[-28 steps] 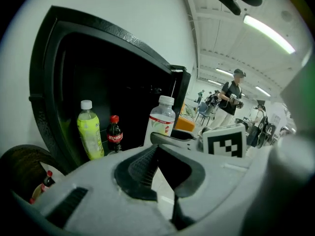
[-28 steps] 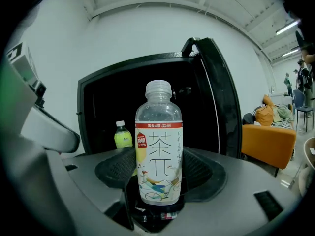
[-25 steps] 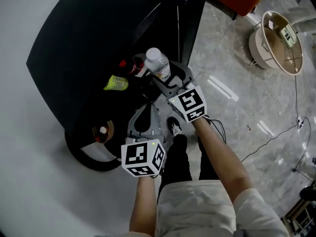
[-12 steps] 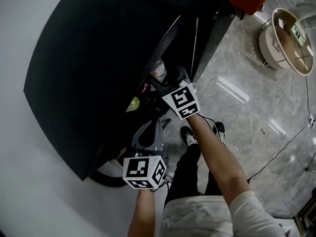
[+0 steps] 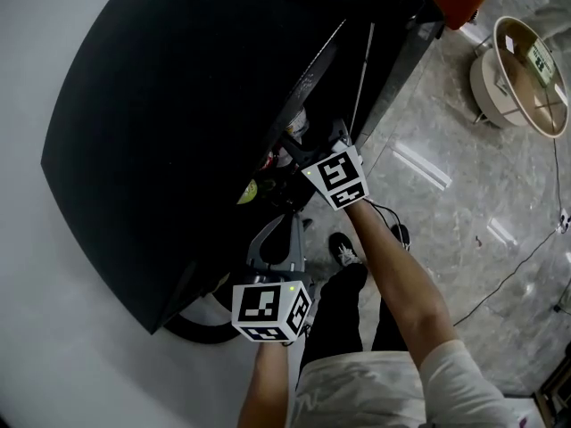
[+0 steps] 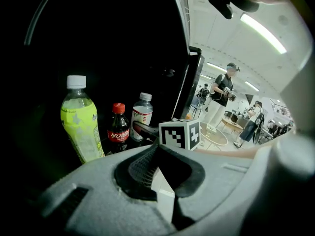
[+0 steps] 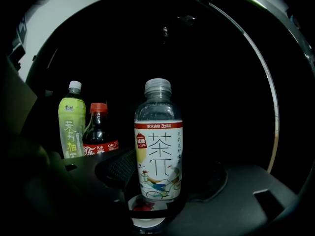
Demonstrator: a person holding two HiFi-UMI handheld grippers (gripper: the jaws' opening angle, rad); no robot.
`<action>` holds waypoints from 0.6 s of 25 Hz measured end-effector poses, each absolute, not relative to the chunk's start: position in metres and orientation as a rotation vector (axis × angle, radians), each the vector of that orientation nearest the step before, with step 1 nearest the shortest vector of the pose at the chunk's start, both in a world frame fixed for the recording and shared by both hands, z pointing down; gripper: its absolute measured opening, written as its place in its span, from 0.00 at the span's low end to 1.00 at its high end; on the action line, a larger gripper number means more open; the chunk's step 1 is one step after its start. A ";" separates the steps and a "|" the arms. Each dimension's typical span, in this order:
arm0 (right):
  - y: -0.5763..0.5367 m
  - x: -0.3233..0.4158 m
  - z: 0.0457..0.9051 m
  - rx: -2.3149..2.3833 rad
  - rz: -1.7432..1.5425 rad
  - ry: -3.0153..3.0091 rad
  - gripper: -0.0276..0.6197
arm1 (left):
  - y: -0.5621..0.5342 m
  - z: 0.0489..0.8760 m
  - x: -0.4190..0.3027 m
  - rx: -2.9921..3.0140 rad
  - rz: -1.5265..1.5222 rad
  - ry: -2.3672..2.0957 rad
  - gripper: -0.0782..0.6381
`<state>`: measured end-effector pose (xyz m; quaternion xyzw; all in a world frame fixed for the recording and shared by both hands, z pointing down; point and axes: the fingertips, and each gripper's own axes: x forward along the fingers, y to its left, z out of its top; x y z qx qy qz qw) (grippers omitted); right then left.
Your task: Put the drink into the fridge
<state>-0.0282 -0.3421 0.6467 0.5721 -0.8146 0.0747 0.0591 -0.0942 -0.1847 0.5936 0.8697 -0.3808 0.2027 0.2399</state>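
The left gripper (image 6: 162,181) waits empty, jaws together, outside the fridge (image 5: 161,150). A green bottle (image 7: 72,119) and a cola bottle (image 7: 98,132) stand inside. The right gripper (image 7: 156,203) clamps the tea bottle (image 7: 158,141) upright at the fridge's open front. The placing step seems to be in hand: next, set it down beside the cola bottle and release.

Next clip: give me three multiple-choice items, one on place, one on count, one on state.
1. In the right gripper view, the cola stands: A) between the green bottle and the tea bottle; B) right of the tea bottle; C) on the floor.
2. Bottles in that view: A) two; B) three; C) five.
3. The right gripper is: A) open, empty; B) shut on the tea bottle; C) out of view.
A: its red cap shows between them. B: green, cola, tea. B: the jaws flank the bottle's base.
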 end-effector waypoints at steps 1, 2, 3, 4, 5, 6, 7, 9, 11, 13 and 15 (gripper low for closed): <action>-0.342 -0.028 0.648 1.731 0.235 -2.471 0.49 | -0.184 0.593 -0.093 2.385 0.553 -1.039 0.12; -0.343 -0.028 0.649 1.725 0.249 -2.475 0.49 | -0.184 0.593 -0.093 2.388 0.551 -1.038 0.12; -0.343 -0.030 0.651 1.713 0.268 -2.477 0.49 | -0.183 0.594 -0.094 2.390 0.552 -1.039 0.12; -0.343 -0.032 0.654 1.700 0.286 -2.476 0.49 | -0.181 0.594 -0.095 2.391 0.554 -1.041 0.12; -0.341 -0.033 0.656 1.691 0.302 -2.469 0.49 | -0.178 0.593 -0.095 2.393 0.556 -1.042 0.12; -0.339 -0.032 0.657 1.689 0.314 -2.456 0.49 | -0.176 0.591 -0.095 2.396 0.557 -1.042 0.12; -0.335 -0.029 0.657 1.690 0.323 -2.441 0.49 | -0.174 0.587 -0.094 2.403 0.557 -1.042 0.12; -0.323 -0.021 0.655 1.689 0.332 -2.411 0.49 | -0.173 0.575 -0.093 2.422 0.538 -1.051 0.12; -0.307 -0.010 0.649 1.682 0.336 -2.384 0.49 | -0.173 0.559 -0.091 2.438 0.499 -1.064 0.12; -0.283 0.000 0.636 1.694 0.345 -2.361 0.49 | -0.171 0.546 -0.090 2.447 0.479 -1.073 0.12; -0.255 0.004 0.620 1.712 0.361 -2.348 0.49 | -0.164 0.533 -0.090 2.449 0.470 -1.082 0.12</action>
